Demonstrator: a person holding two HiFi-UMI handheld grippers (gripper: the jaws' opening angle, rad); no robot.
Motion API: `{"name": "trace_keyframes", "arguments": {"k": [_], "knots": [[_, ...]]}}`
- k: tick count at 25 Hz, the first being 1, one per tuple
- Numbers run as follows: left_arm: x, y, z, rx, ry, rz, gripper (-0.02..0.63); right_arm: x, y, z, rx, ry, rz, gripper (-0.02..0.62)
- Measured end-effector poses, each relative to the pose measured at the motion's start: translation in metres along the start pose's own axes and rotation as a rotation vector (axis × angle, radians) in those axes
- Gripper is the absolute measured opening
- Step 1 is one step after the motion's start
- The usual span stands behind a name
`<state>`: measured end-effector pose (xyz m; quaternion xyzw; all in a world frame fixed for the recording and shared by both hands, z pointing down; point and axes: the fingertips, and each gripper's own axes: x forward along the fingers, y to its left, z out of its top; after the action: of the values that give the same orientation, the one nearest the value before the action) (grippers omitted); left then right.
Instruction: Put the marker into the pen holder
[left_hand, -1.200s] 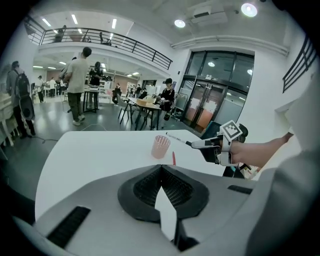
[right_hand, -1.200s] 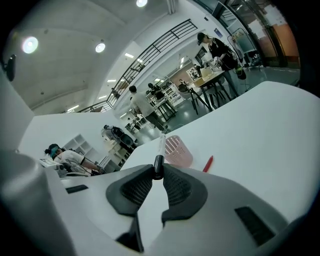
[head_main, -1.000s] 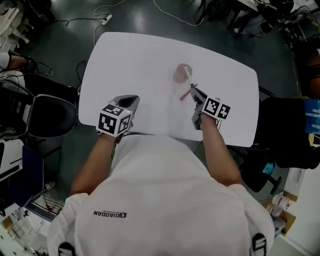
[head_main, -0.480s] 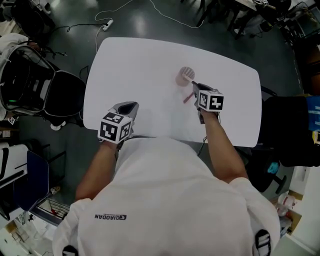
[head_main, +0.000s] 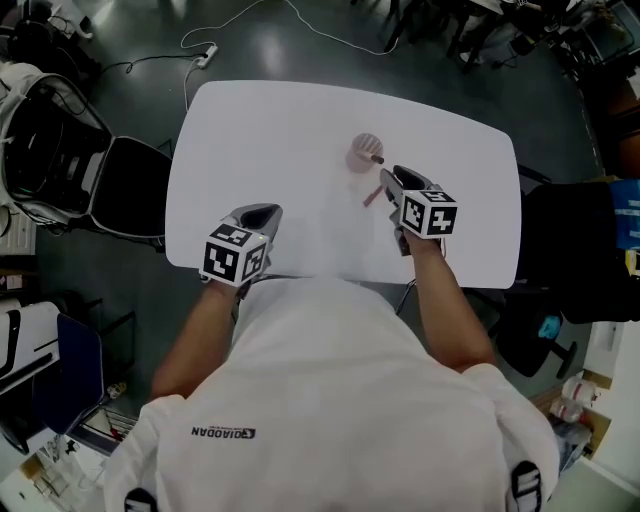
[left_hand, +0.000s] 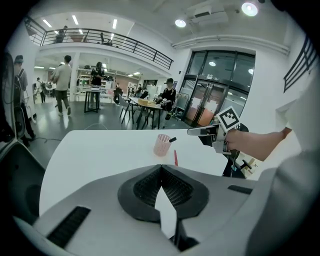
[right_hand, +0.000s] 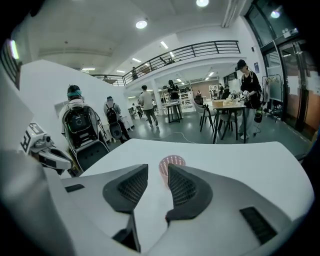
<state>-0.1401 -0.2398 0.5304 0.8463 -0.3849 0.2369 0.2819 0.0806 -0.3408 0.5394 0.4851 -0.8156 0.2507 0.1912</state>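
The marker (left_hand: 172, 140) stands slanted in the pink mesh pen holder (head_main: 362, 152), its dark end poking over the rim at about 4 o'clock, toward the right gripper (right_hand: 158, 168). That gripper's jaws are opening with nothing between them, only the holder showing beyond the gap. A thin red pen (head_main: 372, 195) lies on the white table (head_main: 260, 130) at 5 o'clock of the holder, while the left gripper (left_hand: 161, 168) sits near the table's close edge at 7 o'clock, well apart, jaws pressed together on nothing.
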Motion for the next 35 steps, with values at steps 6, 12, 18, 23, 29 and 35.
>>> {"name": "trace_keyframes", "arguments": {"k": [6, 12, 18, 23, 29, 35], "knots": [[0.014, -0.008, 0.002, 0.008, 0.012, -0.036, 0.026, -0.027, 0.016, 0.001, 0.047, -0.061, 0.042, 0.118], [0.027, -0.013, 0.005, 0.027, 0.016, -0.052, 0.026, -0.048, 0.03, -0.014, 0.051, -0.069, 0.056, 0.106], [0.044, -0.018, 0.011, 0.044, 0.037, -0.05, 0.026, -0.047, 0.012, -0.048, 0.08, -0.002, 0.032, 0.103], [0.046, -0.014, 0.012, 0.063, 0.046, -0.041, 0.026, -0.037, 0.004, -0.072, 0.123, 0.038, 0.023, 0.103], [0.037, 0.005, 0.004, 0.044, 0.051, -0.01, 0.026, -0.01, -0.002, -0.099, 0.133, 0.113, -0.006, 0.103], [0.022, 0.015, -0.009, 0.016, 0.047, 0.01, 0.026, 0.027, -0.02, -0.133, 0.14, 0.207, -0.079, 0.104]]}}
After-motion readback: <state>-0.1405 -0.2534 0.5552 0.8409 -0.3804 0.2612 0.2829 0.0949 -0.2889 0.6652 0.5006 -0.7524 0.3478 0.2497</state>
